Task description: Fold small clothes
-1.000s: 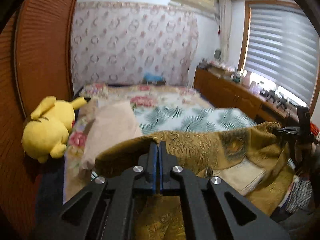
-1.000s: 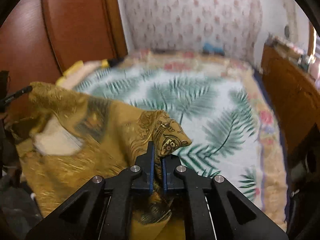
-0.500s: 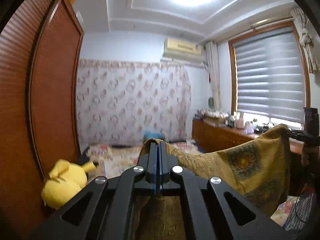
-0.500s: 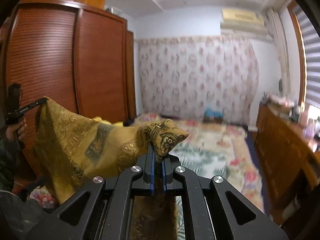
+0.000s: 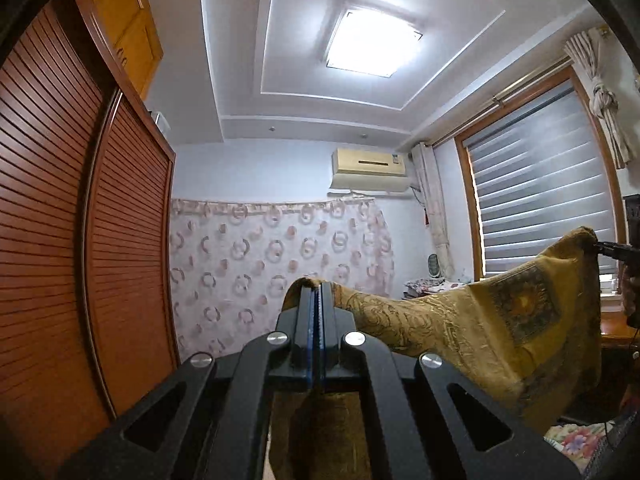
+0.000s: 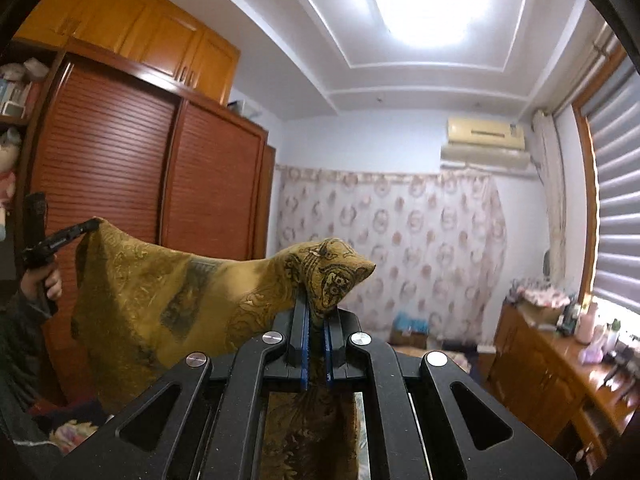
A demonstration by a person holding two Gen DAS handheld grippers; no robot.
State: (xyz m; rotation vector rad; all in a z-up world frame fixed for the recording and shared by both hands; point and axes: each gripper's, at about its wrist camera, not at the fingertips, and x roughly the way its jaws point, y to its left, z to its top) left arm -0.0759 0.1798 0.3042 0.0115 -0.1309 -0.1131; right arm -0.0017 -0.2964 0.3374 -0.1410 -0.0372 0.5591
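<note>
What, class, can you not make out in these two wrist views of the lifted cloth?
- Left wrist view: the lower hem of the mustard-yellow patterned cloth, hidden behind the left tongs.
- Right wrist view: the same hem, hidden behind the right tongs.
- Both views: the bed, out of frame below.
- Right wrist view: items on the wooden dresser, too small.

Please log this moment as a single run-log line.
left gripper: shut on cloth | right gripper: shut on cloth | cloth: lifted, spread between both
</note>
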